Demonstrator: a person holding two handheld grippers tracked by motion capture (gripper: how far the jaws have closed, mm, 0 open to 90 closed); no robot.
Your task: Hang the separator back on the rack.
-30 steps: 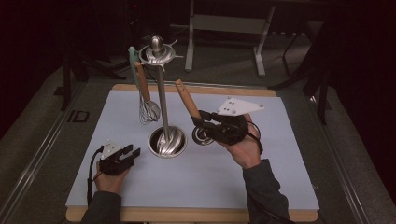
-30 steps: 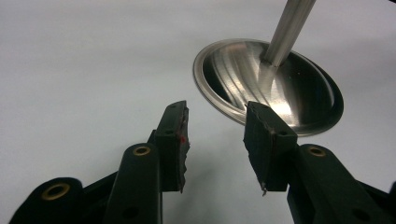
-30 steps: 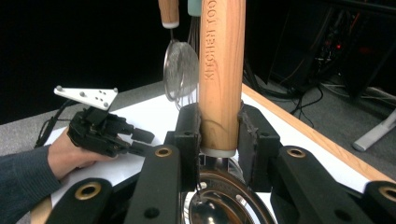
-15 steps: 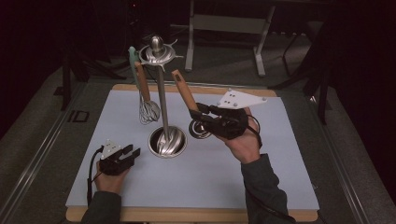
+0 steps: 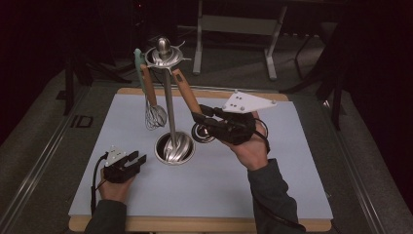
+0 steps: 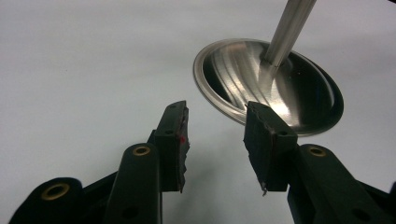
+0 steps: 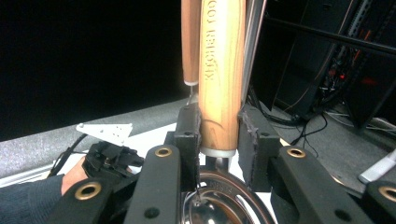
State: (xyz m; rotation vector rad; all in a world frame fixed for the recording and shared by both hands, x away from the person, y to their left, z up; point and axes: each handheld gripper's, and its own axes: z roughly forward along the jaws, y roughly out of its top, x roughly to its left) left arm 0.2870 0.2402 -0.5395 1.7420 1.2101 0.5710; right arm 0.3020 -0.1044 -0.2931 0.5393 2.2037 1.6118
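Observation:
A steel utensil stand (image 5: 168, 105) rises from a dish base (image 5: 174, 147) on the mat, with hooks around its knobbed top (image 5: 164, 52). A wire whisk (image 5: 155, 116) with a wooden handle hangs at its left. My right gripper (image 5: 199, 118) is shut on the lower end of a wooden-handled ladle (image 5: 186, 95), held tilted with its handle tip close under the stand's top. In the right gripper view the pads (image 7: 189, 126) clamp the handle (image 7: 222, 70) just above the steel bowl (image 7: 219, 205). My left gripper (image 5: 136, 158) rests open on the mat, jaws (image 6: 215, 123) pointing at the base (image 6: 271, 84).
A pale blue mat (image 5: 292, 161) covers the wooden board. A mint-green piece (image 5: 138, 56) sticks up beside the whisk's handle at the stand's top. A metal frame (image 5: 234, 24) stands on the dark floor behind the table.
My right gripper has risen and shifted left with the ladle, bringing its handle tip nearer the stand's top. The left gripper has stayed put.

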